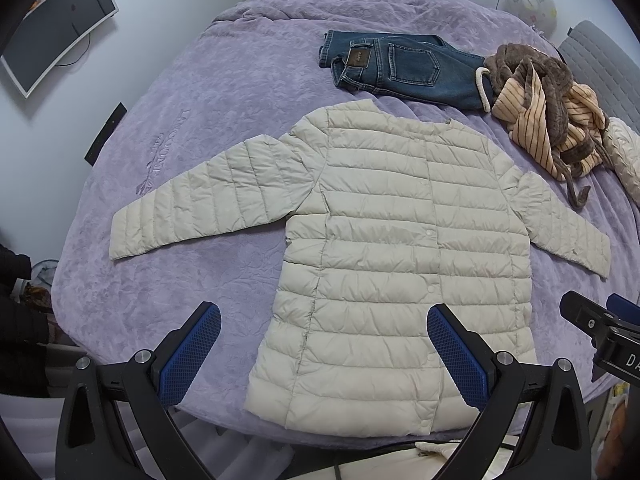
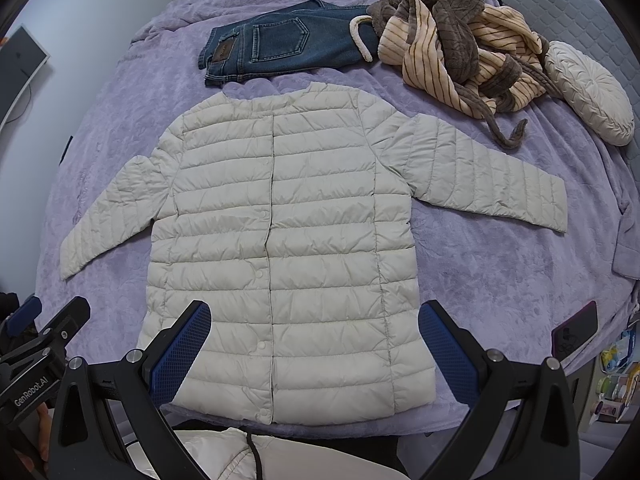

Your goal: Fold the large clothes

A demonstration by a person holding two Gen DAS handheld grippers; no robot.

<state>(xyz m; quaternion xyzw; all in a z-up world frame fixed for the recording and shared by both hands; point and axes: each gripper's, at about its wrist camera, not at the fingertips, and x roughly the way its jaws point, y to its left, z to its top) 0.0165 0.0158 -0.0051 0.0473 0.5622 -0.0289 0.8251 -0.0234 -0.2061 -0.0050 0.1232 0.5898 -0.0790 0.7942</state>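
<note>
A cream quilted puffer jacket [image 1: 392, 248] lies flat and snapped shut on the purple bedspread [image 1: 224, 104], both sleeves spread out to the sides. It also shows in the right wrist view [image 2: 280, 240]. My left gripper [image 1: 324, 320] is open and empty, hovering above the jacket's lower left hem. My right gripper [image 2: 314, 316] is open and empty above the jacket's hem, and its body shows at the right edge of the left wrist view [image 1: 600, 332]. The left gripper's body shows at the lower left of the right wrist view [image 2: 40, 336].
Folded blue jeans [image 1: 404, 66] lie beyond the jacket's collar. A crumpled brown and striped robe [image 1: 548, 120] lies at the far right, with a cream cushion [image 2: 588, 92] beside it. A monitor [image 1: 56, 24] stands left of the bed. A dark phone [image 2: 576, 332] lies at the bed's right edge.
</note>
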